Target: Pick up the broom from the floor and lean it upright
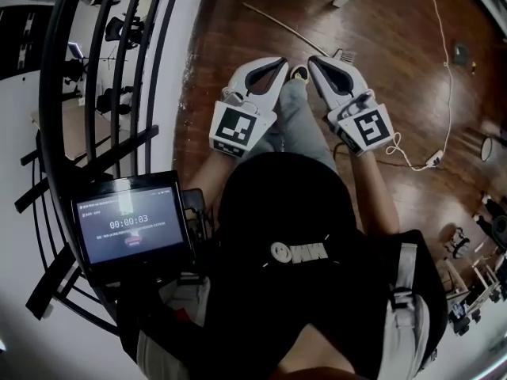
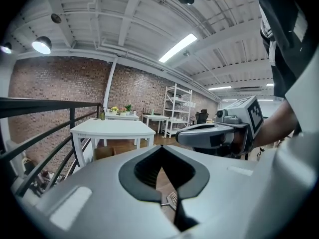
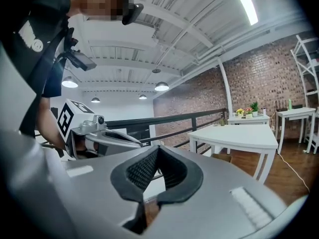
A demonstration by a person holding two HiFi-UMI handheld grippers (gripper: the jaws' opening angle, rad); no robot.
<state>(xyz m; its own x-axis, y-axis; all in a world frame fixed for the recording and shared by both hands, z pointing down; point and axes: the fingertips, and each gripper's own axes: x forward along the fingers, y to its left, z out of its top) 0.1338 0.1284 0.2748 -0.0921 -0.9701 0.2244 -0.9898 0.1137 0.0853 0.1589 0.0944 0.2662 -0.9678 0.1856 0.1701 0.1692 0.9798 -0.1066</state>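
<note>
The broom lies flat on the wooden floor ahead of me, its thin pale handle [image 1: 285,27] running diagonally toward a small head [image 1: 343,55]. Through the left gripper's jaw window a bit of the broom head [image 2: 172,199] shows. My left gripper [image 1: 283,61] and right gripper [image 1: 311,59] are held side by side above my leg, tips close together, short of the broom. Both are shut with nothing in them. In the left gripper view my left gripper [image 2: 162,149] points nearly level; so does my right gripper [image 3: 158,148] in its own view.
A black curved railing [image 1: 95,77] runs along the left, with a timer tablet [image 1: 131,224] clipped near me. A white cable and power strip [image 1: 432,161] lie on the floor to the right. White tables [image 2: 112,128] stand ahead by the brick wall.
</note>
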